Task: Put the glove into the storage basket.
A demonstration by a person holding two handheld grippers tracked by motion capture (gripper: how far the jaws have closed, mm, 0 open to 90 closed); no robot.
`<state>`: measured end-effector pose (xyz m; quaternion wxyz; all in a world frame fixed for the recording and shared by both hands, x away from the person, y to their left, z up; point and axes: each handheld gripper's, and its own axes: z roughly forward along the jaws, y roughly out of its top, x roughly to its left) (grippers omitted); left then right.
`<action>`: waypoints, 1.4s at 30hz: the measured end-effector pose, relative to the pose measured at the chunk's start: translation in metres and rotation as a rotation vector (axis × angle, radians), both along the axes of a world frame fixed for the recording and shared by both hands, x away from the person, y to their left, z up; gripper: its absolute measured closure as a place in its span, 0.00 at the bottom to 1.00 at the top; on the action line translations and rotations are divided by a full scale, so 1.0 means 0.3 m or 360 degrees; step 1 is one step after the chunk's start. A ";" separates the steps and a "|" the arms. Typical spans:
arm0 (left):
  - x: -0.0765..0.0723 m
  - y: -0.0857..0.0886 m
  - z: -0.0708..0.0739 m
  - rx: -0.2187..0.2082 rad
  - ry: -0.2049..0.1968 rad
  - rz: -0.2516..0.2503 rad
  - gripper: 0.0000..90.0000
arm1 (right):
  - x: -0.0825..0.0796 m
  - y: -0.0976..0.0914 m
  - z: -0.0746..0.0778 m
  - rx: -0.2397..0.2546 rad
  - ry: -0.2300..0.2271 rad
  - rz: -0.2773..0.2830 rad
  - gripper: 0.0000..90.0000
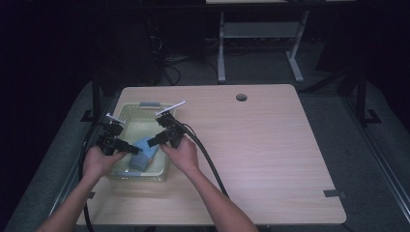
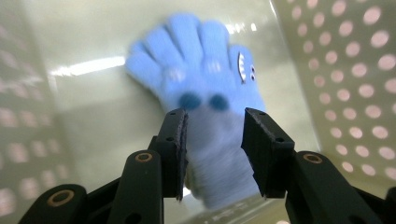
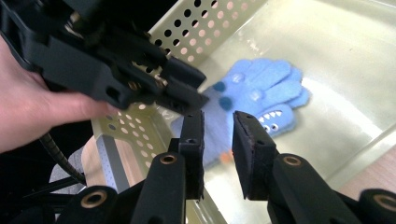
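Pale perforated bin (image 1: 126, 112) on the left half of a wooden worktop (image 1: 270, 145), with a light-blue glove (image 1: 143, 152) lying flat on its floor, toward the near end. Knitted glove (image 2: 205, 79) with five spread finger parts, a monster face with teeth and eyes on one side, two dark-blue dots near the knuckles, and a paler grey-blue cuff (image 2: 219, 158).

Left gripper (image 1: 129, 149) over the near-left edge of the bin, held in the left hand (image 1: 99, 162), aimed at the glove. Fingers (image 2: 175, 149) part-way apart, one on either side of the cuff in the left gripper view, neither pad seen pressing on it; cuff blurred there, height above it not clear.

Right gripper (image 1: 153, 141) above the right side of the bin, held in the right hand (image 1: 181, 153), pointing left toward the other gripper. Fingers (image 3: 250, 154) narrowly apart with nothing between them, glove (image 3: 254, 100) well beyond their tips in the right gripper view. Left gripper's black body (image 3: 107, 70) close at upper left of that view, just over the bin's perforated wall (image 3: 205, 23).

Two black cables (image 1: 205, 157) across the worktop beside the right forearm.
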<state>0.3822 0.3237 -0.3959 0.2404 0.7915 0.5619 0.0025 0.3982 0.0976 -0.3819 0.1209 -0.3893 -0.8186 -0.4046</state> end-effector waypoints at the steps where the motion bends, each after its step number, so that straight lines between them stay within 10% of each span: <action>1: -0.004 0.007 0.021 0.0002 -0.0045 0.0000 0.68 | -0.002 -0.002 0.003 0.0003 -0.0003 -0.0005 0.82; 5: -0.009 0.001 0.032 -0.0004 -0.0066 -0.0022 0.82 | -0.006 -0.014 0.011 0.0008 -0.0011 -0.0005 0.82; 24: 0.039 -0.095 -0.073 0.0323 0.0141 -0.0161 0.81 | -0.011 -0.059 0.013 0.0046 -0.0030 -0.0018 0.80; 42: 0.015 -0.071 0.016 0.0089 -0.0070 -0.0098 0.67 | -0.011 -0.094 0.026 0.0068 -0.0039 -0.0007 0.75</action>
